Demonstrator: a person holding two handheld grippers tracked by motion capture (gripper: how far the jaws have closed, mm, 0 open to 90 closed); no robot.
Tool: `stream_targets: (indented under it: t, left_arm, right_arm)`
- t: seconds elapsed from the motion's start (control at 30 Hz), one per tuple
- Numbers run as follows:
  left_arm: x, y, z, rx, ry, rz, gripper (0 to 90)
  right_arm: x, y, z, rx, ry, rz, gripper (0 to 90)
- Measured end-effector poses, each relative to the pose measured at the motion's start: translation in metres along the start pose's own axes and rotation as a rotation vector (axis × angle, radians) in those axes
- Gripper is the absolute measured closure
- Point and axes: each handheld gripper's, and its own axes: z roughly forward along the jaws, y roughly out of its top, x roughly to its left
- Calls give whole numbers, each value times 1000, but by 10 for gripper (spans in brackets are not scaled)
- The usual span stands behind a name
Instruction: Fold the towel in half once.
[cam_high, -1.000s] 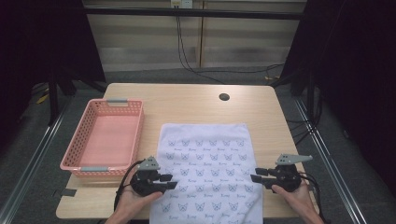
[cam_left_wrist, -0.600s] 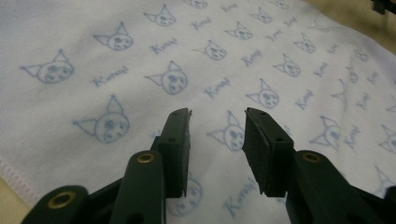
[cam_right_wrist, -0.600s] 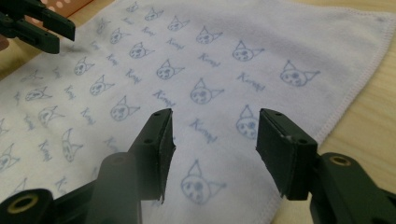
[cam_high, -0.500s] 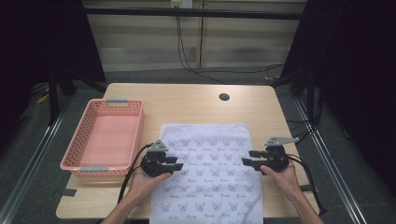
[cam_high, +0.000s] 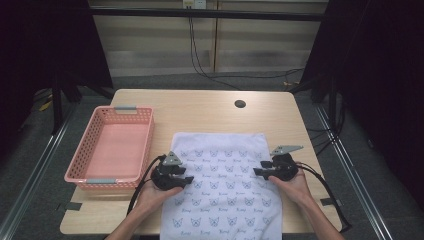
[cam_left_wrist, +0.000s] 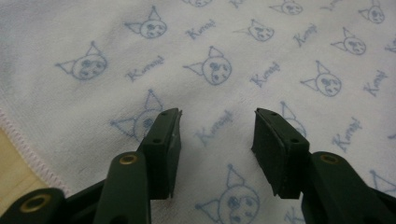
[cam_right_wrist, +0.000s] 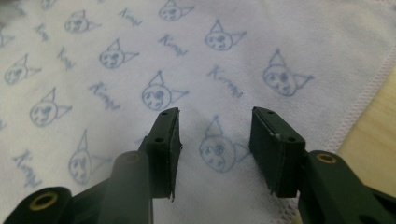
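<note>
Nearest the camera in the high view, the person's two hands came in from six o'clock, each with a gripper set over the towel (cam_high: 222, 187). The left gripper (cam_high: 189, 179) lay at the cloth's nine o'clock edge and pointed toward three o'clock; the right gripper (cam_high: 256, 172) lay at the three o'clock edge and pointed toward nine o'clock.

In the left gripper view, the left gripper (cam_left_wrist: 217, 126) had its jaws partly apart, having just been opening, with nothing gripped between them; only flat printed cloth lay beyond the gap. In the right gripper view, the right gripper (cam_right_wrist: 215, 123) also stood partly open, its jaws having just been closing, and they held nothing; the towel's stitched hem and a strip of table ran at its three o'clock.

The white towel, printed with blue cat faces, lay spread flat on the wooden table (cam_high: 200, 110), its near end reaching the six o'clock edge.

Farther off, at nine o'clock from the towel, stood the pink basket (cam_high: 90, 150). Beyond, toward twelve o'clock, a dark round hole (cam_high: 240, 104) marked the tabletop.
</note>
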Motion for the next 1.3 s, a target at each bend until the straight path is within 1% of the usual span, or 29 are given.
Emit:
stream_targets:
  t: [0.03,0.07,0.1,0.17,0.2,0.27,0.33,0.4,0.43,0.47,0.53,0.57,0.6,0.63,0.67,0.7,0.73,0.77,0.8,0.87,0.93,1.0,1.03,1.07,1.1,1.13,1.2,1.27,1.3]
  left_arm:
    - [-2,-1,-1,-5,9,16,579]
    - [-4,-3,-2,2,8,43,640]
    - [-6,-4,-2,1,-11,51,696]
    - [-11,-5,-3,8,-38,36,810]
    - [-13,-6,-3,-1,-51,26,846]
    - [-18,-8,-4,2,-54,50,861]
    - [-23,-10,-6,1,-72,45,866]
    - [-27,-13,-9,12,-105,40,868]
    - [-29,-15,-10,8,-119,23,867]
    - [-33,-17,-11,11,-126,25,867]
    - [-40,-20,-15,29,-141,37,866]
    - [-44,-21,-17,39,-150,48,866]
    - [-46,-24,-19,39,-162,57,865]
    - [-48,-26,-20,32,-172,53,866]
    - [-49,-27,-22,42,-180,49,866]
    - [-49,-29,-23,41,-183,46,866]
    - [-49,-29,-24,43,-185,43,865]
    - [-48,-29,-25,55,-186,46,864]
    - [-47,-29,-25,57,-183,40,863]
    - [-45,-28,-25,58,-196,35,864]
    - [-44,-28,-24,57,-200,26,862]
    - [-43,-28,-24,55,-206,25,861]
    - [-43,-28,-24,55,-207,31,857]
    - [-43,-28,-24,55,-207,31,853]
    - [-42,-28,-24,53,-215,31,853]
    - [-40,-27,-24,37,-207,18,805]
    - [-34,-23,-25,21,-196,12,762]
    - [-27,-15,-28,-20,-170,2,724]
    - [-23,-11,-28,-46,-162,-18,714]
  right_arm:
    - [3,-2,-3,10,-12,-8,614]
    - [5,-5,-5,9,-34,-20,645]
    - [7,-8,-8,8,-34,-16,659]
    - [9,-14,-14,15,-35,-30,710]
    - [10,-17,-18,24,-26,-20,737]
    - [10,-23,-24,27,-14,-22,793]
    - [11,-28,-30,35,9,-8,840]
    - [12,-34,-36,42,32,-8,858]
    - [14,-37,-38,43,42,-5,861]
    - [16,-39,-41,50,48,2,861]
    - [21,-44,-46,62,57,-7,861]
    - [23,-46,-48,64,73,-3,860]
    - [25,-47,-50,80,75,-5,860]
    - [26,-48,-52,86,83,-3,856]
    - [28,-49,-54,97,93,0,848]
    - [28,-50,-54,95,106,-2,825]
    - [29,-50,-55,98,111,0,763]
    - [30,-51,-55,83,125,-13,704]
    - [30,-50,-55,58,117,-12,667]
    - [23,-44,-53,11,107,12,625]
    - [11,-32,-51,-47,75,44,608]
    - [-3,-21,-46,-79,34,66,572]
    - [-10,-16,-42,-84,9,67,548]
    - [-10,-16,-42,-84,9,67,548]
    - [-16,-12,-39,-87,-20,56,542]
    - [-29,-5,-31,-75,-50,57,528]
    - [-35,-3,-26,-77,-61,66,520]
    - [-40,-2,-18,-55,-84,72,488]
    - [-43,-2,-15,-49,-88,79,483]
